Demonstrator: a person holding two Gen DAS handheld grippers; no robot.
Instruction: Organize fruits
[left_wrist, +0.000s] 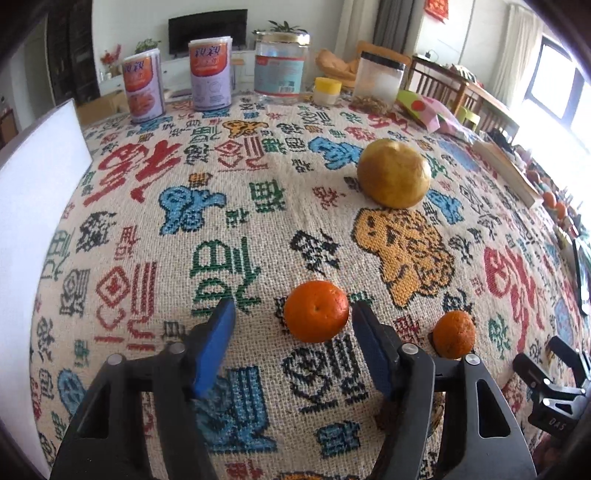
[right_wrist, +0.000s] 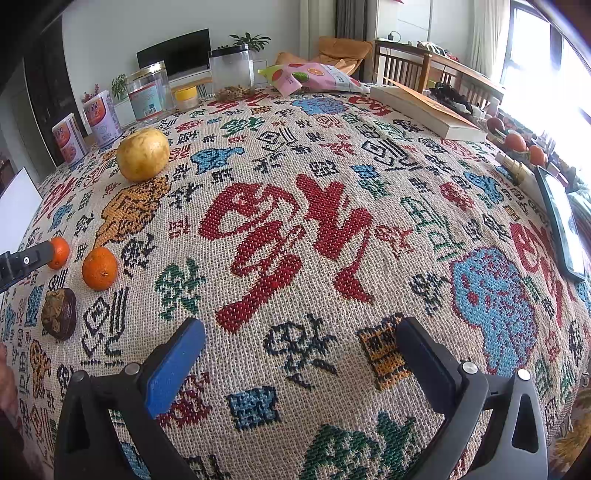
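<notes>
fruits are lying scattered on the patterned cloth covering the surface (left_wrist: 258, 206). going left to right in the left wrist view, the left hand-held gripper (left_wrist: 293, 314) is hovering with its jaws spread wide, a mandarin (left_wrist: 316, 311) sitting between the fingertips and close against the right one. a smaller mandarin (left_wrist: 454, 334) is lying just right of that finger, and a yellow pear (left_wrist: 394, 172) is resting farther back. the right hand-held gripper (right_wrist: 301, 332) is gaping open over bare cloth, gripping nothing, well apart from the fruits; a dark wrinkled fruit (right_wrist: 59, 314) is sitting at far left.
</notes>
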